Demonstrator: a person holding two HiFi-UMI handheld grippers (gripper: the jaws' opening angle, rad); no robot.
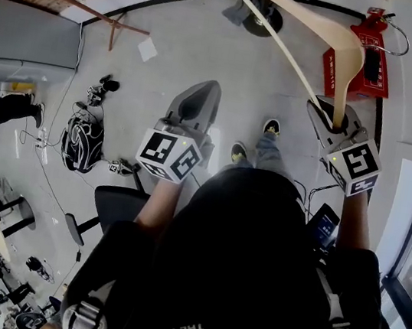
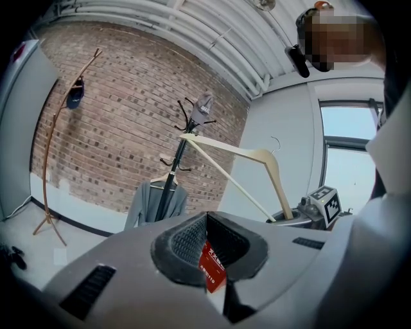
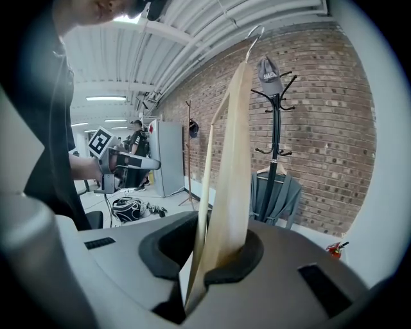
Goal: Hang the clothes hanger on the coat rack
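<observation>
Right gripper [image 3: 215, 257]: jaws narrow, clamped on one shoulder end of the hanger [image 3: 232, 173].
Hanger: pale wood, held up in the air and slanting away from the gripper. Its metal hook [image 3: 255, 33] is at the top and catches on nothing.
Left gripper [image 2: 209, 257]: held to the left at about the same level, well apart from the hanger. A narrow gap shows between the jaws, with nothing in it.
Floor [image 1: 178, 47]: light grey. A red box [image 1: 357, 67] lies on it by the white wall.
Coat rack [image 3: 276, 144]: black pole with curved pegs, upright before the brick wall [image 3: 327, 128]. A grey cap [image 3: 268, 69] sits on top and a grey jacket [image 3: 275, 196] hangs lower down.
Hanger to rack: not hung. In the left gripper view its far end crosses the pole; contact cannot be told.
</observation>
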